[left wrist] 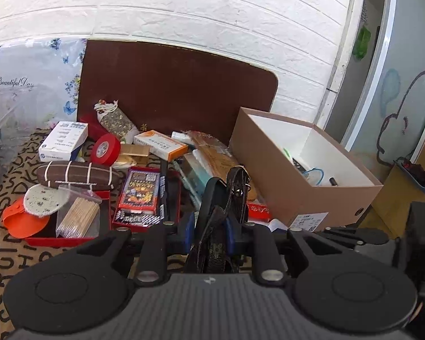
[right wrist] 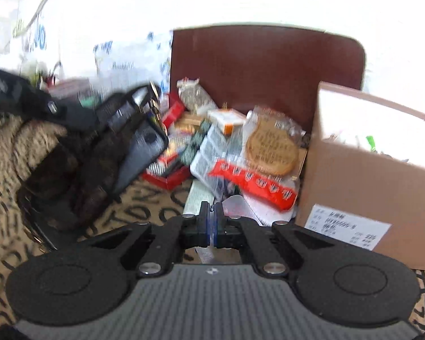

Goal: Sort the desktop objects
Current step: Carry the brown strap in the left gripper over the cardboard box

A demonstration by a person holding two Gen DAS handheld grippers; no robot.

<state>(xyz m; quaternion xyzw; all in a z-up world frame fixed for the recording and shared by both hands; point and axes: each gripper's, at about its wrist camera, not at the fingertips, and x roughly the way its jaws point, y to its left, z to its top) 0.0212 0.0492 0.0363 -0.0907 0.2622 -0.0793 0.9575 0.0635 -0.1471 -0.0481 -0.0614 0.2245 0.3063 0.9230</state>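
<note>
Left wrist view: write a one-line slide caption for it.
Left gripper clamps a black strap above desk clutter, with the open cardboard box to its right.

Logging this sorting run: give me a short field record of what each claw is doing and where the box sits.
left claw: shut on black strap, lifted above the clutter
right claw: shut, holding nothing visible
cardboard box: open, right of the pile, a few small items inside
pile: red tape roll, toothpick bag, round biscuit pack
right view: motion-blurred
</note>
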